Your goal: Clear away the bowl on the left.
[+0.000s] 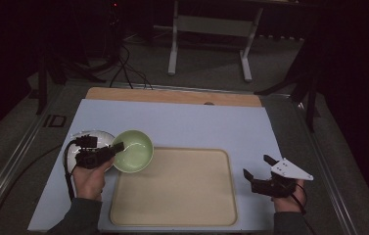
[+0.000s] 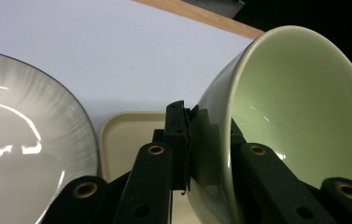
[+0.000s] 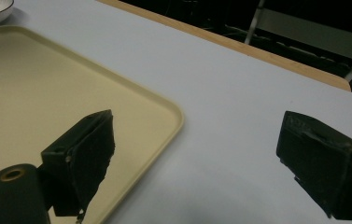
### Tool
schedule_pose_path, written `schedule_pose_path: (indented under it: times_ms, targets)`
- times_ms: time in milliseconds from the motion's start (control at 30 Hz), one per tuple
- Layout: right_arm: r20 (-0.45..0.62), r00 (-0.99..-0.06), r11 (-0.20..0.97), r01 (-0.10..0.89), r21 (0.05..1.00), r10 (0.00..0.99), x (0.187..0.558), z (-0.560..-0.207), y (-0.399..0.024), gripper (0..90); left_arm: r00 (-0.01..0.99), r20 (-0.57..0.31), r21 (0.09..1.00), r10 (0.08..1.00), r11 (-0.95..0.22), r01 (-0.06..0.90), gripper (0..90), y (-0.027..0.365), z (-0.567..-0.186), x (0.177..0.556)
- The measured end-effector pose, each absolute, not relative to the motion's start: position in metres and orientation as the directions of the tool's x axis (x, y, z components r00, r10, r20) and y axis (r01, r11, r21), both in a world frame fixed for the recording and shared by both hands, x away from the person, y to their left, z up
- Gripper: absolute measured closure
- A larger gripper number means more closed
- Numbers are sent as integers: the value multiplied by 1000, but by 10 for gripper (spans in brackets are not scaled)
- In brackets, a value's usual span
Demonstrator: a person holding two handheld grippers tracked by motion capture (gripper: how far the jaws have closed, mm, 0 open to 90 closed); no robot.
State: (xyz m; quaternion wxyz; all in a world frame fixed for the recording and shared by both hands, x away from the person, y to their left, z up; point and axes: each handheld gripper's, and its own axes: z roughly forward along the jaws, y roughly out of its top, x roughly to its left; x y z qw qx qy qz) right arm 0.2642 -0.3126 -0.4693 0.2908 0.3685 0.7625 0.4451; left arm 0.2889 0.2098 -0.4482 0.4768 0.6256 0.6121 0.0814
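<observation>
My left gripper (image 1: 115,149) pinches the green bowl (image 1: 134,150) by its rim, tilted at the tray's (image 1: 172,215) corner beside the white plate (image 1: 81,138); such an edge-grip might slip; my right gripper (image 1: 259,166) gapes empty.

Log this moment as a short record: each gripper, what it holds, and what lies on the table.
left gripper: shut on the rim of the green bowl, wall between the jaws
green bowl: tilted, over the tray's far left corner
right gripper: open, holding nothing, right of the tray
tray: beige, nothing lying in it
white plate: on the blue mat, left of the bowl
</observation>
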Motion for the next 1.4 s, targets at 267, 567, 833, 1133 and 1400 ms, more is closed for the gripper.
schedule_pose_path:
  times_ms: [267, 567, 833, 1133, 1400]
  targets:
    - [-118, -561, 335, 302, 892, 819, 265, -469, -312, 110, 248, -469, 694, 847, 180, 697, 811, 197, -452, 291]
    - [-119, -561, 337, 303, 892, 819, 265, -470, -312, 110, 267, -457, 696, 849, 154, 702, 811, 185, -455, 293]
    - [-120, -562, 337, 302, 892, 819, 265, -470, -312, 110, 281, -445, 697, 850, 132, 705, 811, 176, -458, 293]
    - [-120, -562, 339, 302, 891, 818, 265, -470, -311, 110, 298, -437, 695, 849, 108, 710, 811, 165, -461, 294]
    - [-121, -563, 339, 301, 891, 818, 265, -470, -311, 110, 306, -432, 695, 848, 96, 713, 811, 160, -462, 294]
